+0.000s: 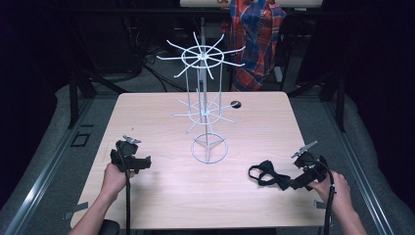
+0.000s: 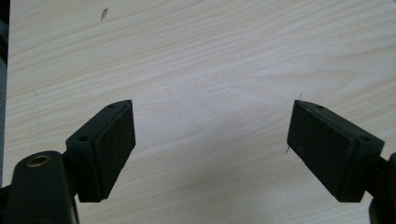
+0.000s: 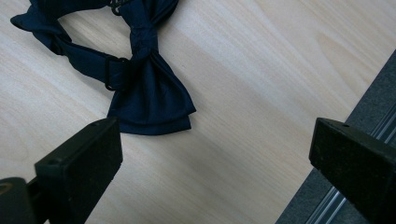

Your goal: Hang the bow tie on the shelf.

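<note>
Your left tool (image 1: 131, 157) sits over the near left part of the pale wood-grain desk (image 1: 161, 196), and its jaws stand wide apart. In the left gripper view, that left tool (image 2: 211, 140) has nothing but bare wood between its two black pads (image 2: 114, 144), which angle outward from each other.

Over on your right, your right tool (image 1: 301, 180) is low at the near right edge of the desk, gripped in your right hand (image 1: 333, 188). Its jaws are spread wide too. In the right gripper view, the right tool (image 3: 212, 161) shows one jaw over the wood and the other out past the desk edge, above the grey floor and a metal rail (image 3: 327, 205).

The dark navy satin bow tie with its adjustable strap (image 1: 268, 175) lies flat on the desk just ahead of your right tool, toward the desk's middle. In the right gripper view the bow tie (image 3: 149, 100) rests just beyond the tip of the jaw that's over the wood, close to it but not between the jaws; its strap loops away from the tool.

Farther ahead of both tools, a white wire display stand with two tiers of radiating hooks and a ring base (image 1: 205, 110) stands upright at the desk's centre, well apart from the bow tie. Behind the desk, a red and blue plaid cloth (image 1: 257, 39) hangs.
</note>
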`<action>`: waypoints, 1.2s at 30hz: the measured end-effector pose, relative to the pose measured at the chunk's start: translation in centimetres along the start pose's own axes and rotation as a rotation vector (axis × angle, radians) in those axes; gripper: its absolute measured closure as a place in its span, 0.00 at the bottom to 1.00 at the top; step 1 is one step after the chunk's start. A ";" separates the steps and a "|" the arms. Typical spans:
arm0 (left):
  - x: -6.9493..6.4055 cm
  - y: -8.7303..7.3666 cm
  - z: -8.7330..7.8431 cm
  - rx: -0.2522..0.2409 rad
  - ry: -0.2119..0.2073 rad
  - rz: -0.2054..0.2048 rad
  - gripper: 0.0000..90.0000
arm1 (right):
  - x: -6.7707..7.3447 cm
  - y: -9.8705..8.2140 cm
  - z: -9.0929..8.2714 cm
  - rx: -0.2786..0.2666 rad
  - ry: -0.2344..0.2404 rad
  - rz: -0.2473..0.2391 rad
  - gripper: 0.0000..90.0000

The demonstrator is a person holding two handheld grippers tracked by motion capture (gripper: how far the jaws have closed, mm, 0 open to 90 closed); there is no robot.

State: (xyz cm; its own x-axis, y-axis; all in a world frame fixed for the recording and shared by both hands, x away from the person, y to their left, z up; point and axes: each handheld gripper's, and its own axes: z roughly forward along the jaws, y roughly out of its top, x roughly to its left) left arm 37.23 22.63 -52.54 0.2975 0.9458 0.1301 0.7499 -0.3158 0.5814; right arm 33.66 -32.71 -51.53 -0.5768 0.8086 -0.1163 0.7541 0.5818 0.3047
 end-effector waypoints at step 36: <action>0.5 -0.3 -0.2 -0.011 0.003 0.002 0.17 | 1.9 2.2 0.5 -0.011 0.073 -0.064 0.00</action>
State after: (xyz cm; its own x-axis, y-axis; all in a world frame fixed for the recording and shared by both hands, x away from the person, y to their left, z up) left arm 36.98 23.21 -52.48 0.2969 0.9455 0.1337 0.7425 -0.3166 0.5903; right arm 34.37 -29.80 -51.57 -0.6456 0.7607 -0.0672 0.7116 0.6311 0.3089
